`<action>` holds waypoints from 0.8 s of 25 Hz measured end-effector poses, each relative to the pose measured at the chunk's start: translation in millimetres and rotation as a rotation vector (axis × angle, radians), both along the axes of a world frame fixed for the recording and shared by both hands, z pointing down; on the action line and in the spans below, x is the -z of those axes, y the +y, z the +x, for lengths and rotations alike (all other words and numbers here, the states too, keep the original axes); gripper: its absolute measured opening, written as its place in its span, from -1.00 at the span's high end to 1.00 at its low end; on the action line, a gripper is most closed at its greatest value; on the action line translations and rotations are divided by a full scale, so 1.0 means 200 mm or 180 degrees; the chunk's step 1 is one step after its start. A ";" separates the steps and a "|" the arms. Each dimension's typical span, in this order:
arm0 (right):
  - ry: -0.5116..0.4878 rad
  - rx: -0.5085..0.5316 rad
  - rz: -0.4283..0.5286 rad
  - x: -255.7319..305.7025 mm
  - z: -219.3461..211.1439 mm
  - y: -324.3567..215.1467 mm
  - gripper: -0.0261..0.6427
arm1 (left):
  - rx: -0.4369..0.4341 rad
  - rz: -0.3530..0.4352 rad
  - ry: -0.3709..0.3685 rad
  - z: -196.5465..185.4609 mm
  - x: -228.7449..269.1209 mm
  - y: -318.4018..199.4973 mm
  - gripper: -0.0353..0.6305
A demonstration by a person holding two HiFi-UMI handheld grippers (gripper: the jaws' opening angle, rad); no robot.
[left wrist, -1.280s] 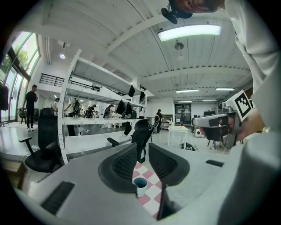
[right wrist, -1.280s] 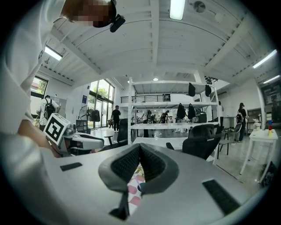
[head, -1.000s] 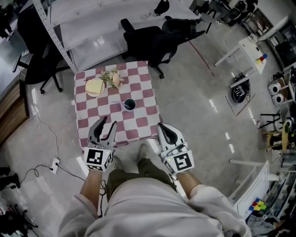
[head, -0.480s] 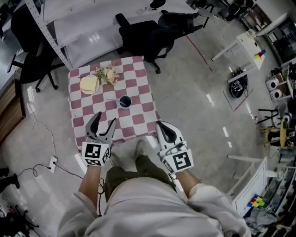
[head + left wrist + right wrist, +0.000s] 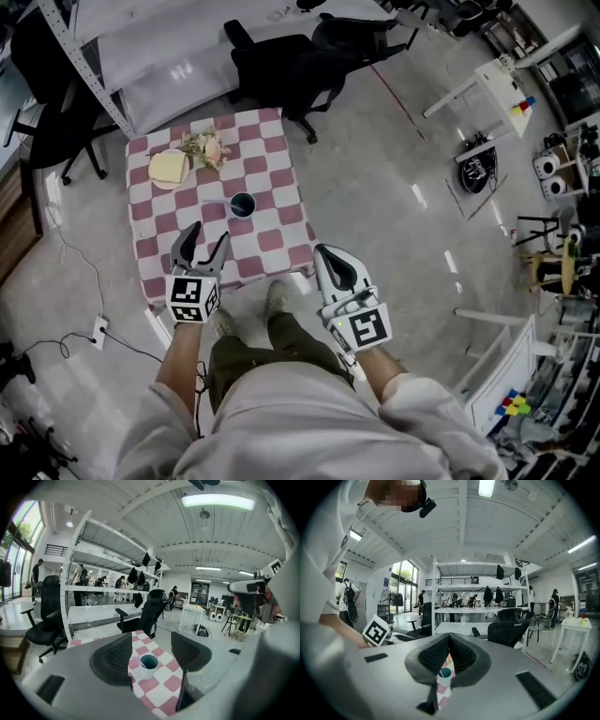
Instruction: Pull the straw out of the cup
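Stands at the table's (image 5: 281,225) near edge with left claw (image 5: 206,234), just opened wide and empty, toward the near left corner and right claw (image 5: 324,253) closed on nothing by the near right corner, facing cup (image 5: 242,204) with straw (image 5: 221,201) in it near the table's middle.

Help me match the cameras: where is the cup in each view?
Head view: cup mid-table, ahead of the left hand-held gripper.
Left gripper view: cup low centre, between its jaws, which have just been opening, gripping nothing.
Right gripper view: cup low centre, below the right hand-held gripper's shut jaws.
Shared landmark: the pink-checked tablecloth under it.
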State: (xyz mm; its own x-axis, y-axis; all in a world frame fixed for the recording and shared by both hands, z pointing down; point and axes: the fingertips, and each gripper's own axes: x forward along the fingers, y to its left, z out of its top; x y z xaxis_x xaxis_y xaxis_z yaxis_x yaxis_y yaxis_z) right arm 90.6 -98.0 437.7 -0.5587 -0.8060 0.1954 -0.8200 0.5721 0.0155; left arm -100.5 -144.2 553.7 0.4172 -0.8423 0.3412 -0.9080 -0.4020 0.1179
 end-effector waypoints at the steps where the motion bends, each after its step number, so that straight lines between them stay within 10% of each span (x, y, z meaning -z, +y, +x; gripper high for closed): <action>1: 0.0009 -0.0008 -0.0007 -0.01 0.01 0.00 0.91 | 0.0012 -0.0035 0.0000 0.00 -0.03 -0.01 0.12; 20: 0.0152 -0.0133 -0.0135 -0.09 0.18 -0.02 0.91 | 0.0152 -0.0594 -0.0007 0.03 -0.52 -0.19 0.12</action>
